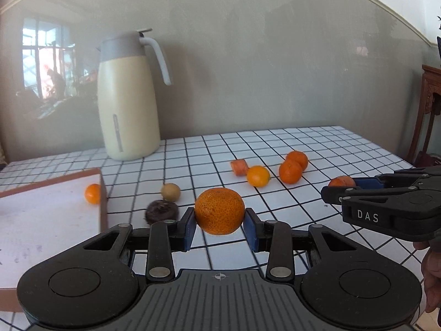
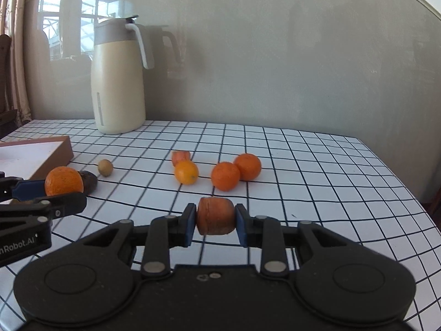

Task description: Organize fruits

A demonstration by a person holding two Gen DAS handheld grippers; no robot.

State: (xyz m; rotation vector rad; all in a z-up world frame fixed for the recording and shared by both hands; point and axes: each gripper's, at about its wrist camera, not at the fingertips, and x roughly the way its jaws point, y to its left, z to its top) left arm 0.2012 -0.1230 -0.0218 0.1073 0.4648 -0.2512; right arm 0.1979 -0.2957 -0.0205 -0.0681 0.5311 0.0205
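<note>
My left gripper is shut on a large speckled orange and holds it above the table; it also shows in the right wrist view. My right gripper is shut on a short carrot chunk, seen from the left wrist view. A shallow brown tray with a white inside lies at the left with one small orange in it. On the checked table lie two tangerines, a yellow-orange citrus, another carrot chunk, a small brown fruit and a dark wrinkled fruit.
A tall cream and grey thermos jug stands at the back left against the grey wall. The table's right edge drops off beside wooden furniture. A hand holds the right gripper.
</note>
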